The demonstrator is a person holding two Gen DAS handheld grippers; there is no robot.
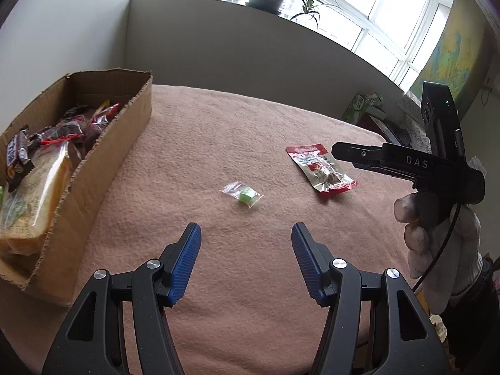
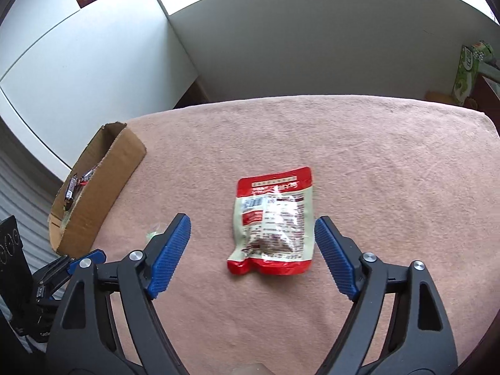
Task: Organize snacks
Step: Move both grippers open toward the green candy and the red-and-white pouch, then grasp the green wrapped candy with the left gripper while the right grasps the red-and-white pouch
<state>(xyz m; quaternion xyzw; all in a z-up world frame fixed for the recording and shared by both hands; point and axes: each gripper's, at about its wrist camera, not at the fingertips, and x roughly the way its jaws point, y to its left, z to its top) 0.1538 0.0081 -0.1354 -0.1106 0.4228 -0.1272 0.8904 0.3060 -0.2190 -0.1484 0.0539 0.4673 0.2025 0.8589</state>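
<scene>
Both the left gripper (image 1: 246, 234) and right gripper (image 2: 252, 228) stand apart, empty. Red-and-white foil snack pouch (image 2: 272, 222) and small clear green-candy bag (image 1: 243, 194) lie unobstructed on pink cloth (image 1: 218, 143); open cardboard box (image 1: 103, 162) at left.

A counter (image 1: 250, 131) covered with a pink fleecy cloth (image 2: 359, 143) is carrying three things. A cardboard box (image 1: 103, 168) full of wrapped snacks is standing at its left edge. A small clear bag (image 1: 242, 193) with something green inside is lying near the middle, well apart from the box. A red and white snack pouch (image 2: 273, 222) is lying flat to the right of the small bag, apart from it.
</scene>
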